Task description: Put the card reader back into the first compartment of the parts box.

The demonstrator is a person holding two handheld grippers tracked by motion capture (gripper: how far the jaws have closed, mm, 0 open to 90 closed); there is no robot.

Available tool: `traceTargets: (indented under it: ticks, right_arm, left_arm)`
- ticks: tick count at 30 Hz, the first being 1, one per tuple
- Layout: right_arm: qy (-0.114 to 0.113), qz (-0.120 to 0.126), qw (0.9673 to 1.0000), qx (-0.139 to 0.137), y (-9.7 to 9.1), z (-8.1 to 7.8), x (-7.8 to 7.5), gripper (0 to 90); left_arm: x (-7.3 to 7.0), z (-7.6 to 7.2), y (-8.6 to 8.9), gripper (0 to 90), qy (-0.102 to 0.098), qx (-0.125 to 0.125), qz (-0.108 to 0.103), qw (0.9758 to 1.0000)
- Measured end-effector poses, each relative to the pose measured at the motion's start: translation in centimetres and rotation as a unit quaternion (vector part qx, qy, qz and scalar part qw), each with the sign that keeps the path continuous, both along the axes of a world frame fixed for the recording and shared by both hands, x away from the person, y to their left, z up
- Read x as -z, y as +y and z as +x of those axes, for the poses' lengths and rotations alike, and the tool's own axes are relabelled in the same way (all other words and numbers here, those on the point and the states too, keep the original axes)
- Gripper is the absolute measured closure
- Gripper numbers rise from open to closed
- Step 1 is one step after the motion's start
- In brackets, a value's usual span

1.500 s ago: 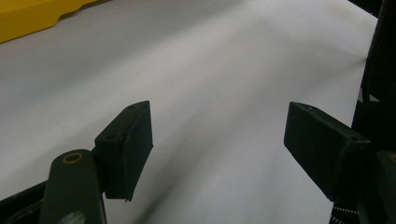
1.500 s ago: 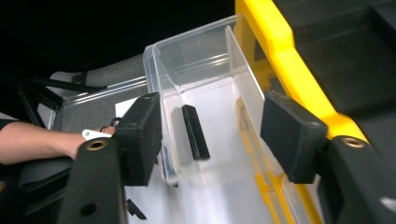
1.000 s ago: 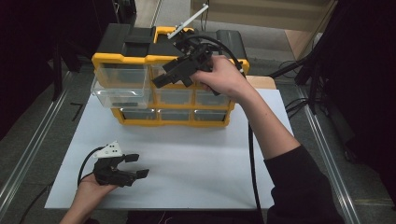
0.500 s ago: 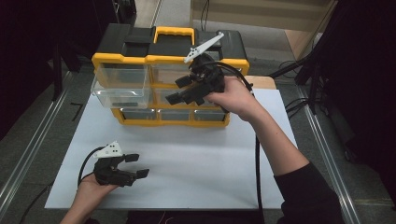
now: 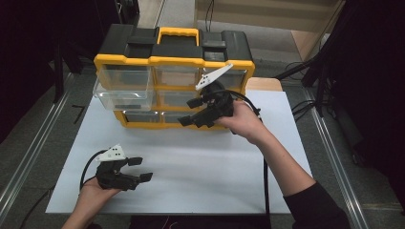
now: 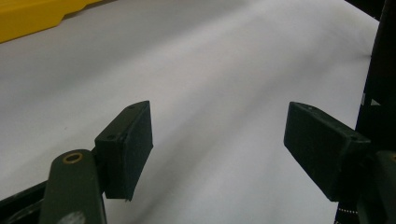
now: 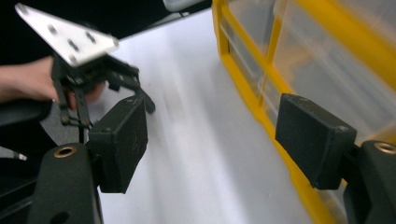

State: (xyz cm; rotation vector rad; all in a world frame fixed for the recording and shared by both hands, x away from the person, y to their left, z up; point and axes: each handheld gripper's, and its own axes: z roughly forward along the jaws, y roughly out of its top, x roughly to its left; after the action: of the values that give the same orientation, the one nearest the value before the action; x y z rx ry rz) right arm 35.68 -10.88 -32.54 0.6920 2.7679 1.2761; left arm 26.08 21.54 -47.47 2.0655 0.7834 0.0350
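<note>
A yellow and black organizer box [image 5: 172, 62] with clear drawers stands at the back of the white mat [image 5: 200, 162]. Its top left drawer [image 5: 125, 93] is pulled out. My right gripper [image 5: 187, 112] hangs just in front of the box's lower drawers, jaws pointing left, open with nothing between them. In the right gripper view the right gripper [image 7: 212, 140] has the box's yellow frame [image 7: 243, 88] close beside its right jaw. My left gripper [image 5: 142, 169] rests on the mat at the front left, open and empty; in the left gripper view the left gripper [image 6: 217, 140] looks over bare mat.
Metal rails [image 5: 28, 157] run along both sides of the table. A black cable [image 5: 266, 191] trails from the right gripper along the forearm. Dark equipment [image 5: 363, 71] stands at the right. Open mat lies between the two grippers.
The right gripper has come down from the box's top row of drawers to its lower rows, shifting a little right. Its jaws stay wide. The left gripper has not moved.
</note>
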Motion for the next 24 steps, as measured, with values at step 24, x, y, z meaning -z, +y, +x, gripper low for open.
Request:
traceTargets:
  ticks: [24]
  right_arm:
    - [0.019, 0.001, 0.9978, 0.063, -3.8, -2.5, 8.8, 23.4]
  left_arm:
    - [0.1, 0.0, 0.0, 25.1, 0.004, -0.004, 0.002, 1.0]
